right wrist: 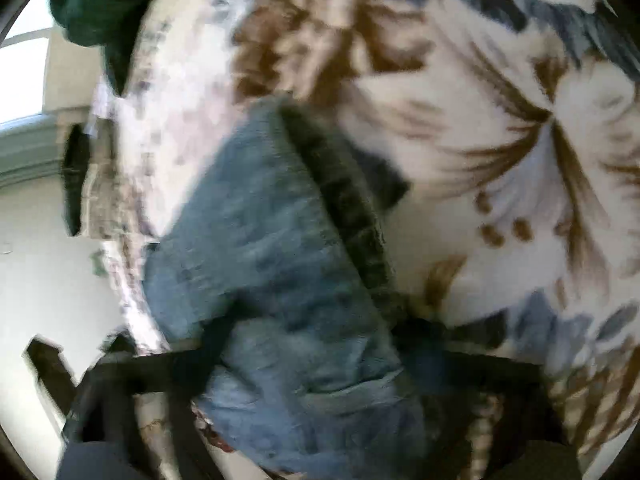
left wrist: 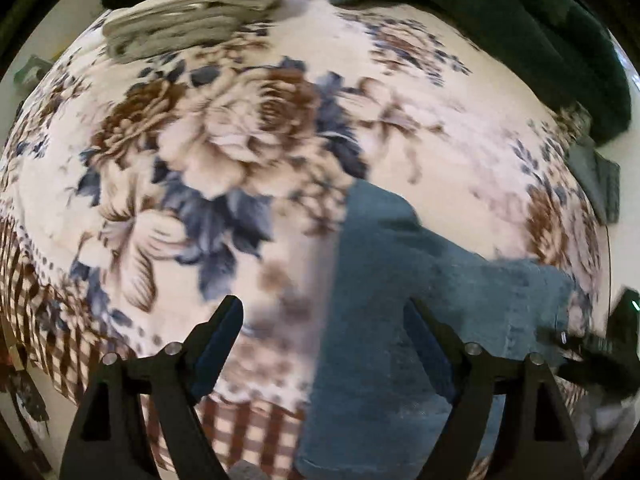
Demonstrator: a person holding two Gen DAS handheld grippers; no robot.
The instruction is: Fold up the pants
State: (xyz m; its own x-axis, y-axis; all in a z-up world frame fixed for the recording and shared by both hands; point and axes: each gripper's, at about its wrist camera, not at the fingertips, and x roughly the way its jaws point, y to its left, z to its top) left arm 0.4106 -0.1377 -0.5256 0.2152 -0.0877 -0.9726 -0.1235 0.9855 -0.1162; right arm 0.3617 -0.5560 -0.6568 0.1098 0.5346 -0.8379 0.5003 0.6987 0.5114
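Soft, heavy jeans [left wrist: 384,320] lie lower right; left gripper [left wrist: 326,320] spread, right gripper's [right wrist: 308,344] state unclear; best grasped at the waistband.

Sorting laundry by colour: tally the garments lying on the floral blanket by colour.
Blue denim jeans: 1
Dark green garments: 1 heap; count of pieces unclear
Folded beige-grey clothes: 1 stack
Small grey-green folded cloth: 1
Total: 4 groups

No text, label, brand, number or sign can be read in either wrist view; the floral blanket [left wrist: 280,128] carries only a flower pattern; motion blur smears the blue jeans [right wrist: 272,248] lying on it.
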